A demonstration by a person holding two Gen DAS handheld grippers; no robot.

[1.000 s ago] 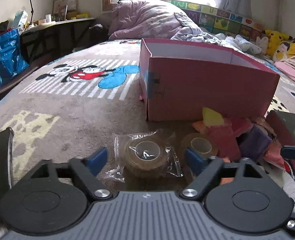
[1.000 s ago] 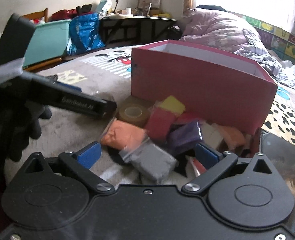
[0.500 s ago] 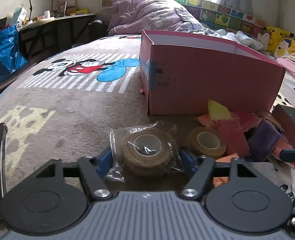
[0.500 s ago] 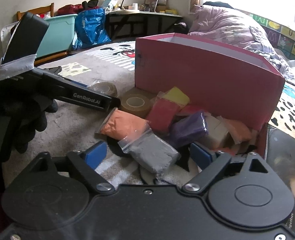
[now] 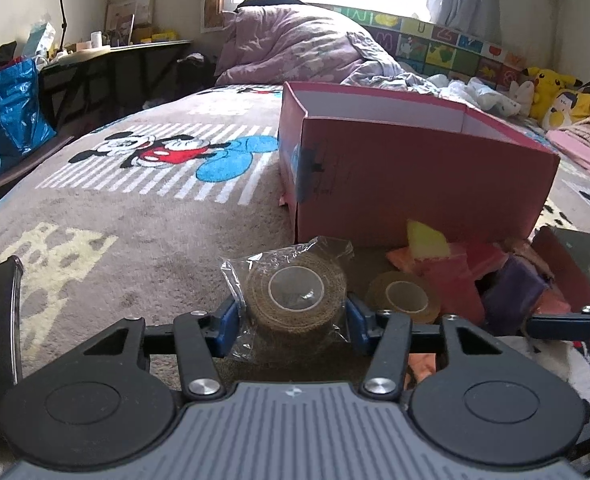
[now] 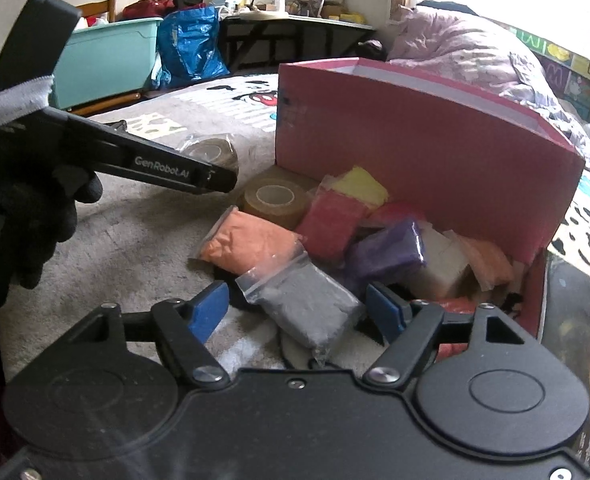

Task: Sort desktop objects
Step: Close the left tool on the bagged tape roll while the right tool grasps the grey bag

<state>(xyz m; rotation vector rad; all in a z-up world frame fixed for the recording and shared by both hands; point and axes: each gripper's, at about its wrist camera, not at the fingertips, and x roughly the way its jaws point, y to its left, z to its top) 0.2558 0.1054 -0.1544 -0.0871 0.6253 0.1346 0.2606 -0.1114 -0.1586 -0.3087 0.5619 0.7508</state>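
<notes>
Brown wrapped tape roll (image 5: pixel 295 300) clamped, grey bag (image 6: pixel 307 304) not yet gripped.
Left wrist: left gripper (image 5: pixel 293 318) pads pressed on the roll's sides, on the rug in front of the pink box (image 5: pixel 415 184). Right wrist: right gripper (image 6: pixel 297 312) jaws closing, grey bag between them, pads not touching; bag lies at the near edge of the coloured-packet pile (image 6: pixel 359 232).

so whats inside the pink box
Only the white inner walls near the rim of the pink box show in both views. Its tall front wall hides the floor, so whether anything lies inside cannot be told. The clay bags lie outside, in front.
</notes>
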